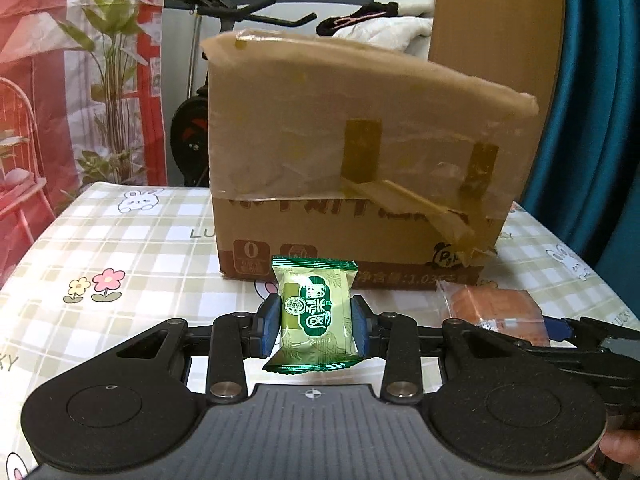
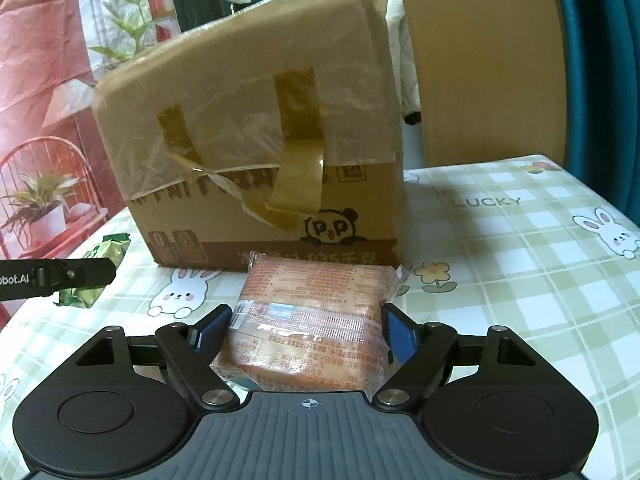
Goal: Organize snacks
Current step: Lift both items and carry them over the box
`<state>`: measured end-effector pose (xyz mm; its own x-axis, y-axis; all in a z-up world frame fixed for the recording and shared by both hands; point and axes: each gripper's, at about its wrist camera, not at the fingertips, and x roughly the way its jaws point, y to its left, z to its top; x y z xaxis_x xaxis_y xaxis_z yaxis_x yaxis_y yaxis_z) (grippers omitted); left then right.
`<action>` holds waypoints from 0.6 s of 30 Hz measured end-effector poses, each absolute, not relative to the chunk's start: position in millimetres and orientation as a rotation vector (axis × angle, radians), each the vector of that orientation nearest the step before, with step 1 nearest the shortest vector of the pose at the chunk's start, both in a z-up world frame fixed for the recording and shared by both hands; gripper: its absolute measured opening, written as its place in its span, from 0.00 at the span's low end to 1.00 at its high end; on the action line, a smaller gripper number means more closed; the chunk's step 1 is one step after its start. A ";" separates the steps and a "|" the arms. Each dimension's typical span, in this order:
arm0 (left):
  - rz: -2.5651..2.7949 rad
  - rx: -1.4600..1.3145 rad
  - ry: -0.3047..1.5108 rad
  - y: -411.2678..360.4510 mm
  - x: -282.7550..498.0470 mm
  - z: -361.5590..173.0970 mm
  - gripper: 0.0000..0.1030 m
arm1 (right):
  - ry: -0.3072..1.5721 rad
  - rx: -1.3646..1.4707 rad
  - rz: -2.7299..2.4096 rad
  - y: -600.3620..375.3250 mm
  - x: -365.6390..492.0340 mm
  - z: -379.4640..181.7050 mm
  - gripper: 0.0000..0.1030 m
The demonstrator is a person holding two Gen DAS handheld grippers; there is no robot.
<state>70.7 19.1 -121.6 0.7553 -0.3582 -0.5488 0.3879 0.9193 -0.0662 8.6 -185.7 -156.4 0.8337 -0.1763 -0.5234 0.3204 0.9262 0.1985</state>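
Now both are loaded: your left gripper [image 1: 315, 326] pinches the green snack packet [image 1: 314, 314], your right gripper [image 2: 306, 334] clamps the orange snack pack [image 2: 312, 316], both near the table's [image 2: 520, 280] middle before the cardboard box [image 2: 256, 148]. Lift both clear of the box's rim and keep the squeeze light.

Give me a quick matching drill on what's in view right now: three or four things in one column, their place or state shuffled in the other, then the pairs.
Things:
1. green snack packet
2. orange snack packet
3. cardboard box
4. checked tablecloth

Places or states:
A. standing on the table behind both packets, patched with tape
B. pinched in the left claw
C. printed with rabbits and flowers
D. pinched in the right claw

Pairs: 1-B, 2-D, 3-A, 4-C
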 end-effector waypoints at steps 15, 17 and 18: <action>-0.377 -0.033 0.469 38.5 68.3 -65.7 0.38 | 0.351 0.234 -0.283 -185.2 -17.8 -96.0 0.74; -0.370 -0.035 0.437 40.8 71.9 -52.0 0.38 | 0.308 0.236 -0.284 -190.0 -20.1 -80.0 0.74; -0.370 -0.031 0.422 39.6 73.8 -46.5 0.38 | 0.288 0.243 -0.284 -193.1 -20.0 -71.9 0.74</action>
